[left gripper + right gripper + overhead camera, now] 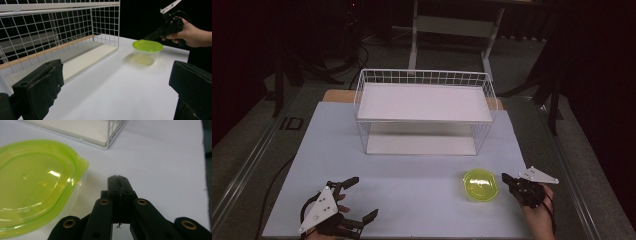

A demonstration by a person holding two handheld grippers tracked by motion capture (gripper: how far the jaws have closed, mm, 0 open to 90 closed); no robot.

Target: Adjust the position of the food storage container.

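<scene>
On the white table top (412, 200), near its front right corner, sits a small clear plastic container (480, 185) with a yellow-green lid (147, 45). Lid on, seated flat; a small tab sticks out at the lid's rim in the right gripper view.

Places taken from the container:

- Right gripper (506, 177): just beside the container, on its right in the high view, tips pointing toward the lid's edge. Jaws pressed together, nothing between them; the right gripper view shows the two black pads meeting in a thin seam, with bare table top under the tips. Tips close to the lid rim but apart from it. A hand (190, 33) wraps the grip, grey three-cornered plate on top.
- Left gripper (364, 200): well apart from the container, off to its left near the table's front left corner. Jaws spread wide, nothing held; in the left gripper view the two padded fingers (42, 87) stand at either side with open table between them, the container farther off between and beyond them.
- White wire rack (424, 112): behind the container and to its left, toward the table's far edge. Two levels, a white shelf board on top and another at the bottom, wire mesh at the sides and back. Both boards bare. Container stands clear of the rack's front right corner, not touching.
</scene>
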